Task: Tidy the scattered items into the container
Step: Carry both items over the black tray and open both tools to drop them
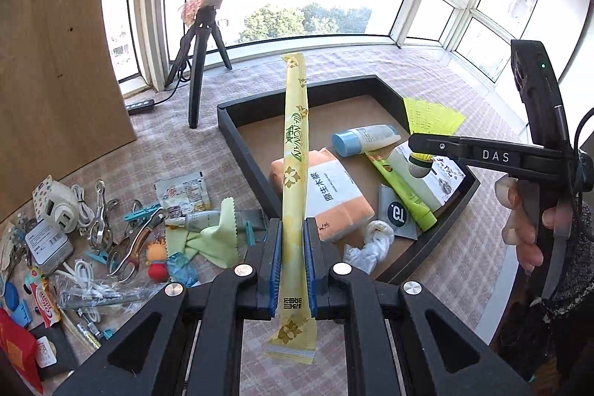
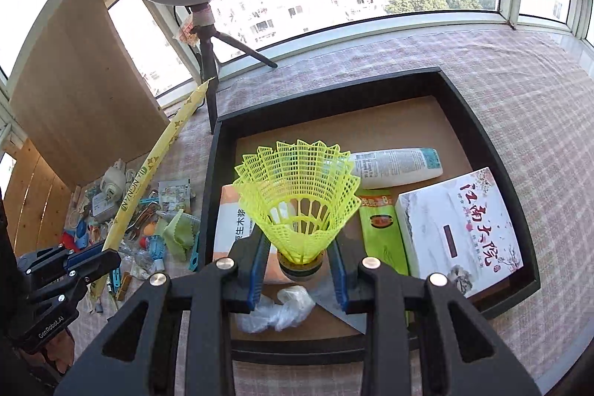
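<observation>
While both hands carry something, the black tray [image 2: 479, 143] lies just ahead of and below both tongs. That is the spot that counts for the next move, I think.

The left tongs [image 1: 293, 262] are nearly closed and pinch a long yellow packet [image 1: 295, 151]. They hold it near its lower end, so the long side points up and away, toward the window. The packet's far end leans over the tray's near wall, while the tongs themselves sit just beside the tray, above the messy pile [image 1: 111, 232] on the desk [image 1: 427, 69].

The right tongs [image 2: 300, 268] are partly open and grip a yellow shuttlecock [image 2: 299, 188] by its round base. Its net skirt points up and forward. These tongs hang over the near part of the tray, so the right hand looks nearer to a drop.

Inside the tray lie a tissue pack [image 1: 330, 195], a white bottle [image 2: 397, 167], a green tube [image 2: 382, 232] and a white box [image 2: 460, 229].

The long packet may need to tip flat to fit.
</observation>
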A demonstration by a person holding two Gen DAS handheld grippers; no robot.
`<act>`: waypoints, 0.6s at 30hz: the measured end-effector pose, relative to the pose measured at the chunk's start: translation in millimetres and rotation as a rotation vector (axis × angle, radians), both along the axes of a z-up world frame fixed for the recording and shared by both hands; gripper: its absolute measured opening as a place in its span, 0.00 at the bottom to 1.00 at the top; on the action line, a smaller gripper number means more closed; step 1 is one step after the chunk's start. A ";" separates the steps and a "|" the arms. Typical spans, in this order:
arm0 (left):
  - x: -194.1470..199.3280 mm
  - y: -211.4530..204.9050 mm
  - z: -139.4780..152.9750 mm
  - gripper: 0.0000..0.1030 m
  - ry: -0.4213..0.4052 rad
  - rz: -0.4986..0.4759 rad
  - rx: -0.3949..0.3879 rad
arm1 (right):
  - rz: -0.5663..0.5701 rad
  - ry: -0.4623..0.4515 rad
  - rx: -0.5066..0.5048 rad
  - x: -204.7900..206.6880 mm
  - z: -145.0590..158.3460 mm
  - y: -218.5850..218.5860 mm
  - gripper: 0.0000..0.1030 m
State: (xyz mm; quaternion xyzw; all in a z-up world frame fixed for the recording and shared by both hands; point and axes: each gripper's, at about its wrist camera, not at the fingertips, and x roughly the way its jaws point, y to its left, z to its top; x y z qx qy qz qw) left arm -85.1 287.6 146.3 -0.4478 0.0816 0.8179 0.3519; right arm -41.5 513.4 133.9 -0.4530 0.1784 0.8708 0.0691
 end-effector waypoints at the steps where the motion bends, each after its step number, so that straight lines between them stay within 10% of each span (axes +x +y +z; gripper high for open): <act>1: -0.3 15.8 0.3 0.10 -0.001 -0.014 0.012 | -0.010 -0.006 0.007 2.2 -1.1 8.7 0.28; 3: 0.5 43.2 -1.4 0.26 -0.010 -0.059 0.051 | -0.018 -0.014 0.033 3.5 -3.9 20.1 0.40; 4: -0.6 57.1 -4.5 0.44 -0.015 -0.074 0.040 | -0.042 -0.020 0.057 2.7 -5.2 23.8 0.46; 5: -2.8 69.5 -8.6 0.84 -0.015 -0.068 0.011 | -0.073 -0.019 0.075 3.9 -4.9 27.4 0.59; 6: -4.9 77.6 -11.9 0.89 -0.007 -0.055 -0.003 | -0.098 -0.004 0.078 6.4 -3.9 31.5 0.64; 18: -20.8 2.7 -7.4 0.69 0.028 0.079 -0.029 | -0.067 0.067 0.040 3.3 6.3 13.2 0.64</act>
